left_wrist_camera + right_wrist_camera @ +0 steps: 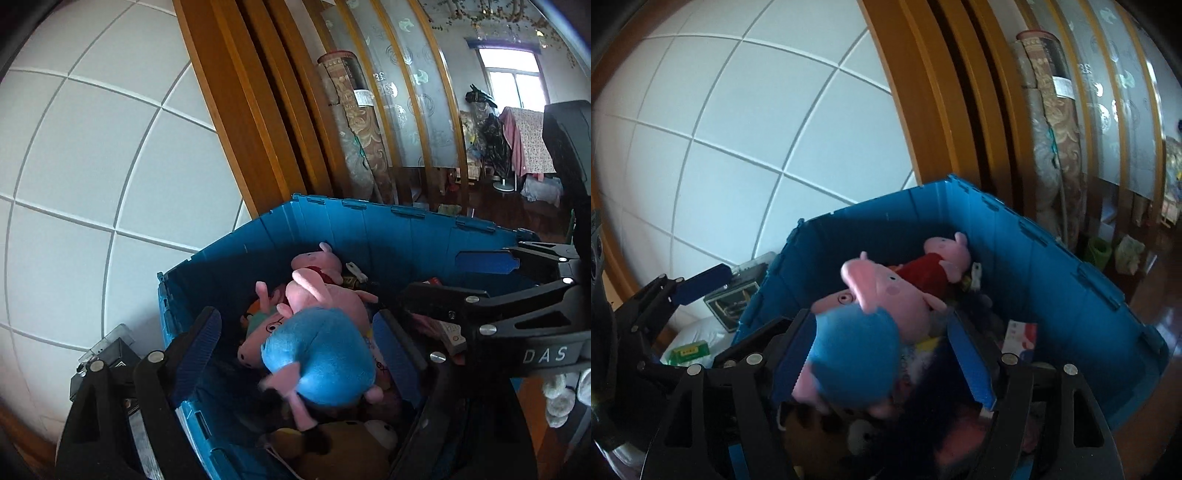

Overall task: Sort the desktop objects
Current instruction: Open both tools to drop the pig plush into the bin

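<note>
We are hovering both grippers over an open blue plastic crate (369,229) beside a white panelled wall (92,166). A pink plush pig in a blue outfit (321,354) is lying atop the toys piled inside. It is sitting between the spread blue pads of our left gripper (299,350) and right gripper (882,354); we cannot tell whether either is gripping it.

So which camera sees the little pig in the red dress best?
The right wrist view: the red-dress pig shows its face and whole dress there. In the left wrist view the pig shows mostly its head, the dress hidden behind another plush.
</note>
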`<state>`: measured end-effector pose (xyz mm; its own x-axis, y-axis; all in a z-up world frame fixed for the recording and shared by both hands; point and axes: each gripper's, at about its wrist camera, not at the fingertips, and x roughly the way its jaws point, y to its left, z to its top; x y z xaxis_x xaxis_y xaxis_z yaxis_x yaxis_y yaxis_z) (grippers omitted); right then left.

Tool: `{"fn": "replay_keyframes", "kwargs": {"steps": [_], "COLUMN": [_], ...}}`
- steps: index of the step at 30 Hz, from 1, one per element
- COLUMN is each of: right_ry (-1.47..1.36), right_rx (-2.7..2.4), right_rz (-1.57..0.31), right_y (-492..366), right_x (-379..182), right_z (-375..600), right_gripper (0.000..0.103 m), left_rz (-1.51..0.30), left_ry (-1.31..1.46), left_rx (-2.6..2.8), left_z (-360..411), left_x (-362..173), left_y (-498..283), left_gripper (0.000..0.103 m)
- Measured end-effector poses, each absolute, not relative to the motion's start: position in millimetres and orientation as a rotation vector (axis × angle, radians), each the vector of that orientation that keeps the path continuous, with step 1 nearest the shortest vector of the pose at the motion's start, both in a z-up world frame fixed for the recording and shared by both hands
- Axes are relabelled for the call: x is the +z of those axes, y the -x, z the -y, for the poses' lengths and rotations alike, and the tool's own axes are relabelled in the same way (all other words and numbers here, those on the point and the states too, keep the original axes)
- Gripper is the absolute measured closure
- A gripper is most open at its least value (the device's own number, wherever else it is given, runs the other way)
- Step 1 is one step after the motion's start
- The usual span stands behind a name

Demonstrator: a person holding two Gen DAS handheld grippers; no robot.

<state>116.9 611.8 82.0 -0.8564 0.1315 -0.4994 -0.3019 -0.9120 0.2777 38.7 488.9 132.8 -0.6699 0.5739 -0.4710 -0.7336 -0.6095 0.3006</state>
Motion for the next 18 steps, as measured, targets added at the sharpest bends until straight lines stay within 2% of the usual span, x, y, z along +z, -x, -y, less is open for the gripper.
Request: {"fn": "replay_keyframes", "kwargs": {"steps": [7,18], "right_ry": [0.736,0.840], "right_rx": [2.740,2.710], "right_rz": [-0.549,-0.514], "right_y": [-118,-100], "right_x": [70,58], "right_z": [-638,-633], "right_gripper": [0.001,0.000], "left_rz": [-0.607,-0.537], "left_ry": [0.496,0.555], "left_rx": [2.288,2.414], "left_z": [-481,-437], "left_x": [131,124], "left_y": [-46,-46], "left_gripper": [0.018,0.010]}}
